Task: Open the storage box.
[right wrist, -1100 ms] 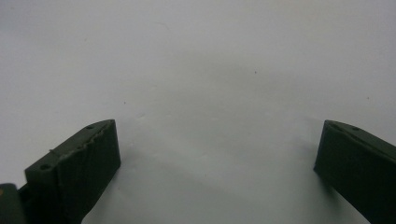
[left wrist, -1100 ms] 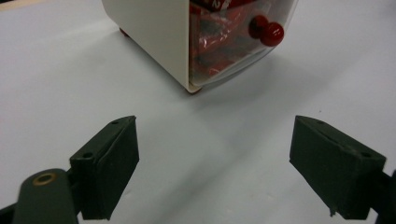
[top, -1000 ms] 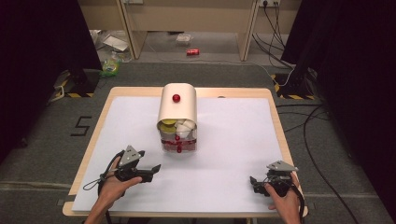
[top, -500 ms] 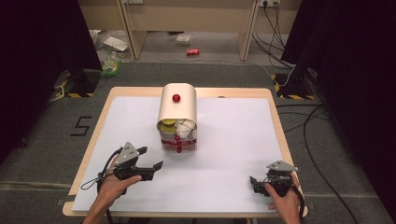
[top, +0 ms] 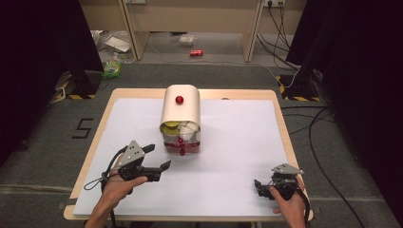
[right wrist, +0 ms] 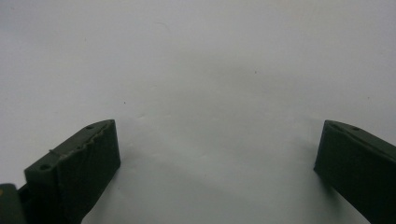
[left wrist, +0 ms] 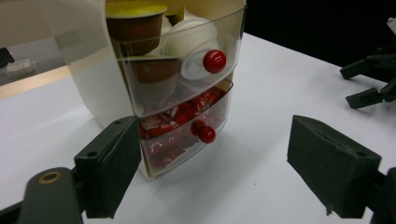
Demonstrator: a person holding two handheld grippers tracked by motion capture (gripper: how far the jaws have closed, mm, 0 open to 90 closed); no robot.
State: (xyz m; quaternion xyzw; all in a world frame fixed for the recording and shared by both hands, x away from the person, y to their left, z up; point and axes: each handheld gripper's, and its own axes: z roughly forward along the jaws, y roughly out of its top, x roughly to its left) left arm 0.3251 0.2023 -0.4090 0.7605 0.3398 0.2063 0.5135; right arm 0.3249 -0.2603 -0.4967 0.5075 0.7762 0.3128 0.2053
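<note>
Mostly white tabletop (top: 237, 142), a pale sheet over light wood that shows as a thin border at the far edge and both side edges. Around it, grey carpet, with a black digit "5" (top: 83, 128) marked on the floor off the left edge. Beyond the far edge, pale wooden furniture legs, a red can (top: 196, 52) lying on the floor, scattered litter at far left, black cables (top: 323, 142) trailing along the right side, and yellow-and-black hazard tape at the feet of dark stands on both sides. Dark curtains left and right.

Near the middle of the tabletop, slightly toward the far edge, a small drawer cabinet (top: 180, 118) with a rounded beige top and a red knob (top: 179, 99) on it. Clear drawer fronts facing the near edge: upper drawer (left wrist: 187, 65) with brown and white capsule-like cups behind a red knob, lower drawer (left wrist: 187, 135) packed with red sachets, their print too blurred to read.

Left gripper (top: 159, 159) held near the near-left corner, jaws spread wide, aimed at the cabinet and close to its front, gripping nothing. Right gripper (top: 258, 186) by the near-right corner, well apart from the cabinet, jaws likewise spread over bare white surface, gripping nothing.
</note>
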